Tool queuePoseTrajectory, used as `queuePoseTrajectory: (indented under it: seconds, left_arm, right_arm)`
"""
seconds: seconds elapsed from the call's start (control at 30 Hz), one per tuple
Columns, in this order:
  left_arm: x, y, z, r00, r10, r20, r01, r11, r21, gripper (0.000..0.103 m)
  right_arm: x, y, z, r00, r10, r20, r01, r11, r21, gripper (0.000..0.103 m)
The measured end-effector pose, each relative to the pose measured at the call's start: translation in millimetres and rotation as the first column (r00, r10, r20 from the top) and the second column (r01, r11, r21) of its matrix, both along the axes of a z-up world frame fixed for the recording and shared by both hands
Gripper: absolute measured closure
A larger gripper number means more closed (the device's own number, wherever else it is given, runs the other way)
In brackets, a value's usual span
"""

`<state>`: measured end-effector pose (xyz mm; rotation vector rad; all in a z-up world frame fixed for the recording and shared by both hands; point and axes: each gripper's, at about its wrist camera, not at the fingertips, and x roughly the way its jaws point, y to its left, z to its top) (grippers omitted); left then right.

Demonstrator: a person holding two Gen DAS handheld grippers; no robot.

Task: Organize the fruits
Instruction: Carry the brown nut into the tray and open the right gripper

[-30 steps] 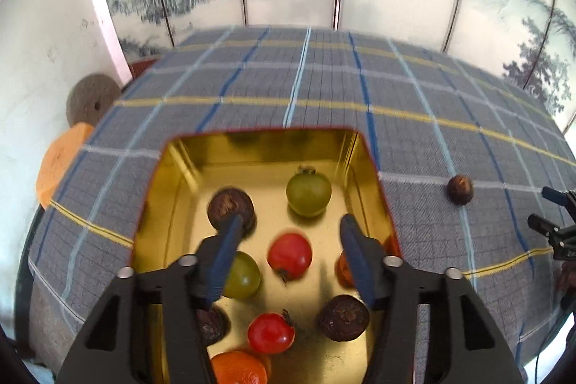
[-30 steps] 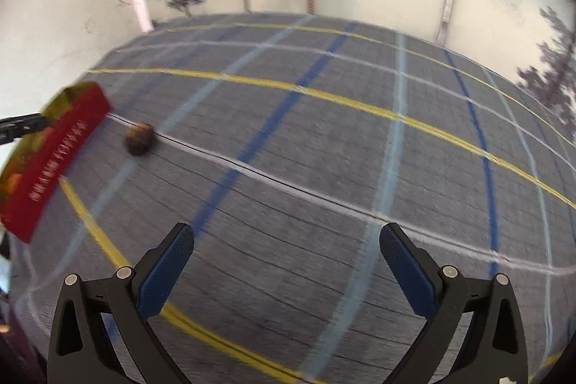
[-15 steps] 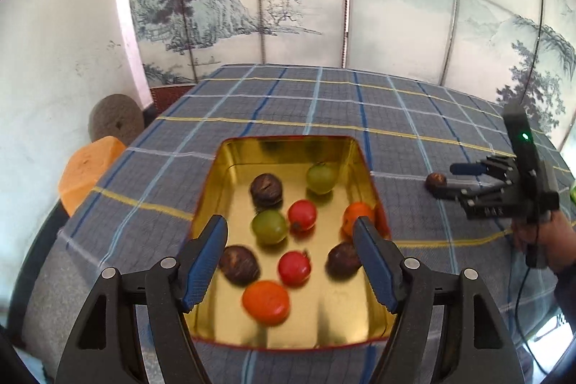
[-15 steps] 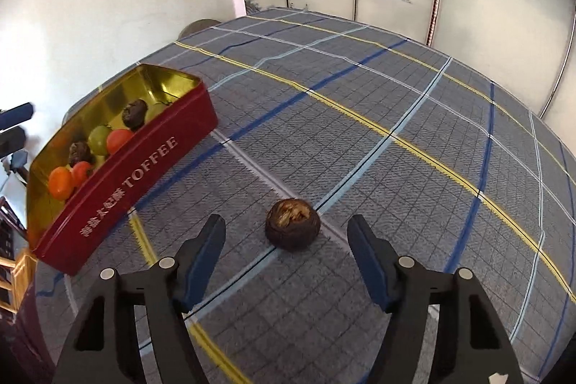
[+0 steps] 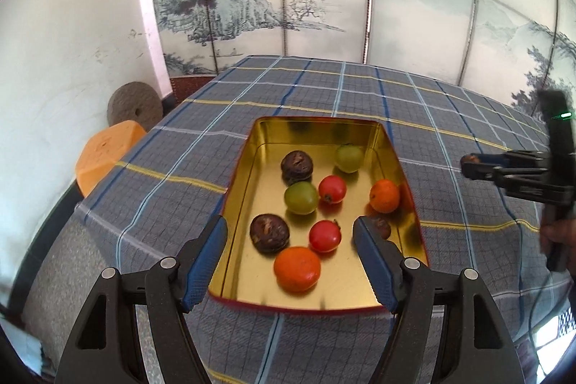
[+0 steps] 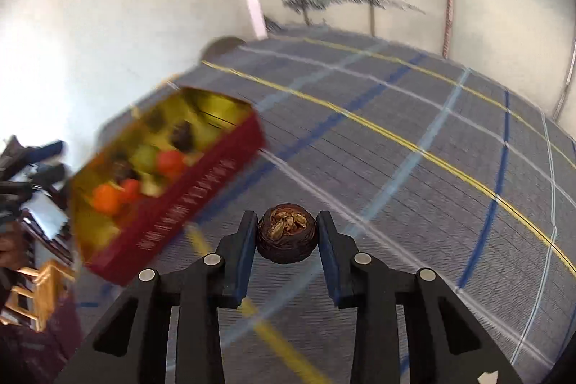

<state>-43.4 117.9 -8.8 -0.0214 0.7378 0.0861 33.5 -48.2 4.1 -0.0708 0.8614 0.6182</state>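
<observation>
Blue-padded fingers of the right gripper have just been closing and now press both sides of a dark brown, wrinkled round fruit with a cracked tan top, held just above the grey plaid tablecloth. At ten o'clock from that fruit, near it, stands the red rectangular tin with a gold inside, blurred in this view.

In the left wrist view, the left gripper hangs over the tin's near end with its jaws about half apart and nothing between the pads, after opening slightly a moment ago. Just past the fingertips lie an orange mandarin, a red cherry tomato and a dark wrinkled fruit; another dark fruit shows partly behind the right finger. Farther in sit a green round fruit, a second tomato and a second mandarin, then a third dark fruit and a paler green fruit toward twelve o'clock. At three o'clock, well apart from the tin, the right gripper carries its fruit.
</observation>
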Motion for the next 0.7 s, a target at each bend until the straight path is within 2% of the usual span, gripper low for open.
queuePoseTrajectory:
  seconds: [0.13, 0.23, 0.43, 0.7]
  left_arm:
    - [-9.2, 5.1, 1.0, 1.0, 0.027, 0.004, -0.027, 1.0, 0.004, 0.03]
    - [-19.4, 8.5, 6.1, 0.999, 0.047, 0.028, -0.047, 0.999, 0.019, 0.03]
    - [-32.5, 16.9, 11.3, 0.996, 0.073, 0.052, -0.076, 0.996, 0.044, 0.03]
    - [-42.6, 21.9, 14.6, 0.994, 0.085, 0.074, -0.089, 0.995, 0.053, 0.03]
  right_arm:
    - [-26.7, 37.9, 30.8, 0.993, 0.114, 0.031, -0.117, 0.988, 0.104, 0.072]
    - [-37.9, 76.1, 36.6, 0.979, 0.199, 0.037, -0.202, 0.973, 0.11, 0.072]
    - [-49.2, 122.2, 17.5, 0.963, 0.268, -0.01, -0.266, 0.96, 0.093, 0.072]
    - [-56.1, 147.8, 0.3, 0.958, 0.283, -0.046, -0.281, 0.958, 0.05, 0.071]
